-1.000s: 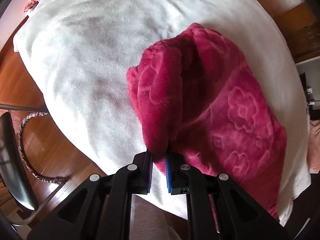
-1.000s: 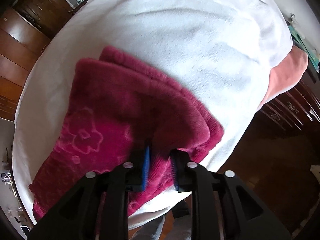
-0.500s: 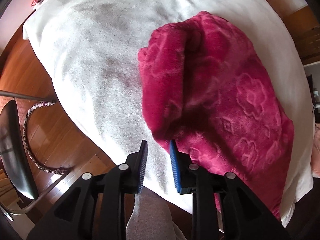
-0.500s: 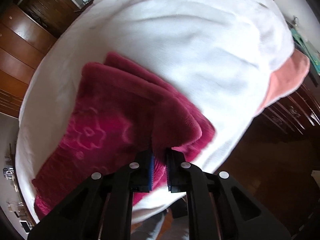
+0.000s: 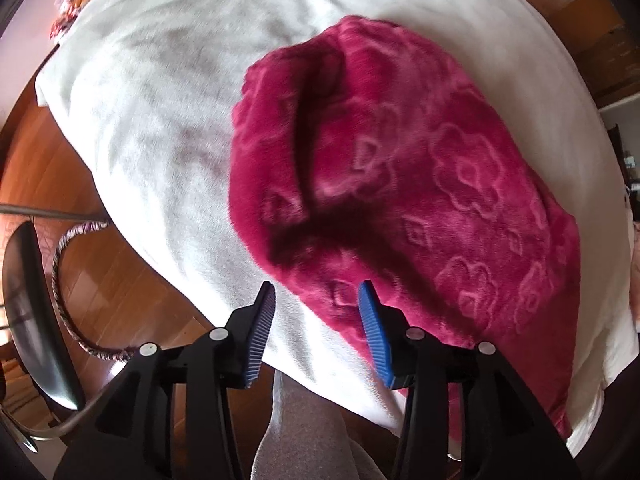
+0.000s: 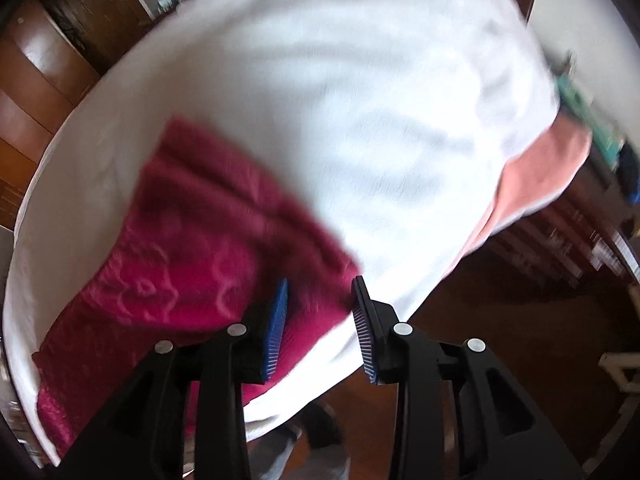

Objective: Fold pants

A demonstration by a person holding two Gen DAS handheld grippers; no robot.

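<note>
Crimson fleece pants (image 5: 420, 184) with an embossed flower pattern lie folded on a white blanket (image 5: 160, 132). My left gripper (image 5: 316, 300) hangs above their near edge; its jaws are opening and the blue pads (image 5: 370, 320) no longer press the cloth. In the right wrist view the same pants (image 6: 192, 264) lie at lower left, blurred. My right gripper (image 6: 320, 292) hovers over their right end, jaws opening, with the cloth lying below the gap and free of the pads (image 6: 276, 316).
The white blanket (image 6: 360, 112) covers a raised surface with wooden floor (image 5: 44, 160) around it. A dark chair (image 5: 36, 320) and a striped cord (image 5: 68, 248) stand at the left. A pink cloth (image 6: 540, 176) pokes out at the right edge. A grey-clad leg (image 5: 304, 436) stands below.
Both grippers let go of the pants' near edge and drew back a little. The left opened first, the right pinched tighter and then opened. The folded pants now lie flat.
</note>
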